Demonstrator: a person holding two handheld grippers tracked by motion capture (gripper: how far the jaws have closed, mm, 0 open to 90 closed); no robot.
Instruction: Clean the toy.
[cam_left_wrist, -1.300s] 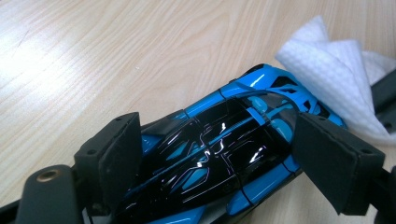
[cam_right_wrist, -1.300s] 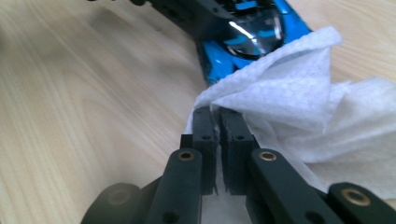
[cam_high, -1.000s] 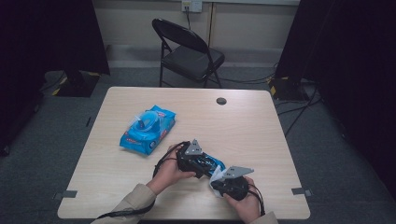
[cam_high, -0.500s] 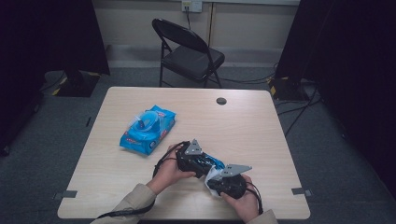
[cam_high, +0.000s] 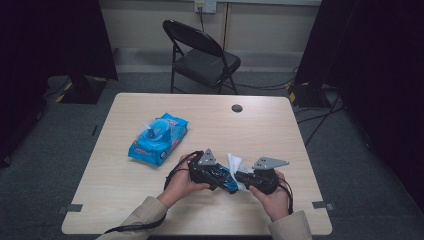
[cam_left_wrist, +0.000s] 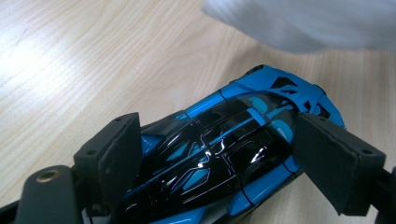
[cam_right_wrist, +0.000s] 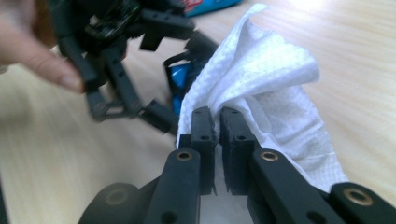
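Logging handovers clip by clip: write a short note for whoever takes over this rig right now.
Left gripper: shut on the toy car, held just above the table.
Right gripper: shut on a white wipe, next to the car.
Wipes pack: on the table, apart from both hands.
Done: wipe out, car gripped.
Left: probably wiping the car; how far that has got is not visible.

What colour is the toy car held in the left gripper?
The toy car is bright blue with glossy black panels, clearest in the left gripper view.
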